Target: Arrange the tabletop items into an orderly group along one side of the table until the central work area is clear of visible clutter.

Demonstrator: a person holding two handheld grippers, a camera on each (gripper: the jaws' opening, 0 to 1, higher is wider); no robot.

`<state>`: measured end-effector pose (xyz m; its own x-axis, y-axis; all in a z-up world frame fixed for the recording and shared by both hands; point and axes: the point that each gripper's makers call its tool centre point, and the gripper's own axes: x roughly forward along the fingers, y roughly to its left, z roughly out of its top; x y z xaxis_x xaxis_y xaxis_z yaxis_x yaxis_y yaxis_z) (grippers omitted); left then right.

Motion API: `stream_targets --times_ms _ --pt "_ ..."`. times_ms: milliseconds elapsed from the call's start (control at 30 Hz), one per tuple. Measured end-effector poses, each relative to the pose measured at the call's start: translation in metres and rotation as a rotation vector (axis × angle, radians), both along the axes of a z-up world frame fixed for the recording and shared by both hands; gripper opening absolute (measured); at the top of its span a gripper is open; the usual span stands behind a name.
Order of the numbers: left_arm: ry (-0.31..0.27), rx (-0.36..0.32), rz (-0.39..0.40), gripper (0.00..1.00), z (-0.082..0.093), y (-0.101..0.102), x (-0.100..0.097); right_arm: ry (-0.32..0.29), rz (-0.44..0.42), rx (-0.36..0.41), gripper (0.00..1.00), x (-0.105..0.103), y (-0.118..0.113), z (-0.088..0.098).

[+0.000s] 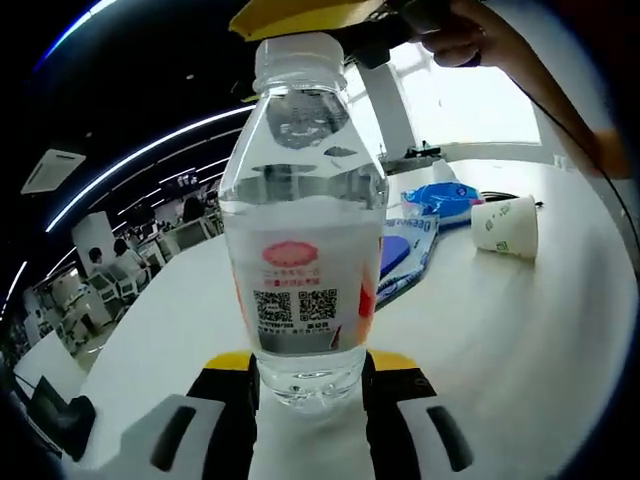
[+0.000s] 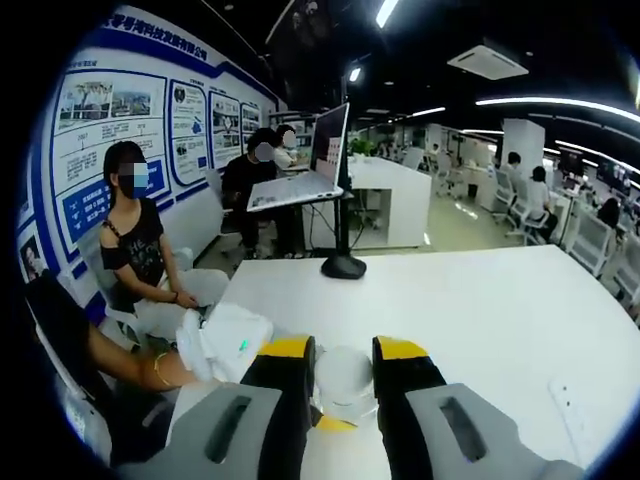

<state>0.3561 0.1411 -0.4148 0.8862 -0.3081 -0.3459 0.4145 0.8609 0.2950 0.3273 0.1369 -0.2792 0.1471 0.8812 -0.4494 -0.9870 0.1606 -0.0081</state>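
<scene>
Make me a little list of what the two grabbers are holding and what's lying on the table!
Left gripper: fingers shut on a clear water bottle, near its base, bottle upright
Right gripper: fingers closed around a white bottle cap
Bottle top: white cap on, other gripper's yellow finger right above it
On the table: paper cup on its side, blue and white bags
Far side: white cloth at table edge, monitor stand

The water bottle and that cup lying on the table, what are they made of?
The water bottle looks like clear, shiny plastic: you see straight through it, and it has a white screw cap. The cup looks like matte white paper with green print, though that is less certain.
</scene>
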Motion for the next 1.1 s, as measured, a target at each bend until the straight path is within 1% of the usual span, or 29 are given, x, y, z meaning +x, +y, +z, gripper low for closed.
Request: stream_targets --times_ms 233,300,400,500,633,800,1033,1100 --pt "0.011 0.007 0.011 0.39 -0.004 0.003 -0.001 -0.005 -0.007 -0.001 0.22 0.004 0.009 -0.004" --pt "0.013 0.012 0.012 0.39 -0.006 0.004 -0.001 -0.037 -0.011 -0.014 0.22 0.008 0.013 -0.005" --pt "0.016 0.014 0.014 0.39 -0.007 0.005 0.0 -0.065 -0.021 -0.033 0.22 0.011 0.014 -0.007" --pt "0.02 0.014 0.016 0.39 -0.008 0.006 -0.001 -0.059 -0.02 -0.035 0.22 0.014 0.019 -0.008" --pt "0.025 0.01 0.018 0.4 -0.009 0.007 0.0 -0.056 -0.019 -0.034 0.22 0.013 0.021 -0.01" --pt "0.033 -0.013 0.018 0.4 -0.011 0.009 0.0 -0.044 -0.015 -0.038 0.22 0.018 0.024 -0.011" --pt "0.033 -0.039 0.027 0.45 -0.011 0.01 0.001 -0.036 -0.013 -0.028 0.22 0.025 0.03 -0.011" --pt "0.042 -0.043 0.029 0.46 -0.012 0.01 0.001 -0.035 -0.005 -0.022 0.23 0.026 0.032 -0.012"
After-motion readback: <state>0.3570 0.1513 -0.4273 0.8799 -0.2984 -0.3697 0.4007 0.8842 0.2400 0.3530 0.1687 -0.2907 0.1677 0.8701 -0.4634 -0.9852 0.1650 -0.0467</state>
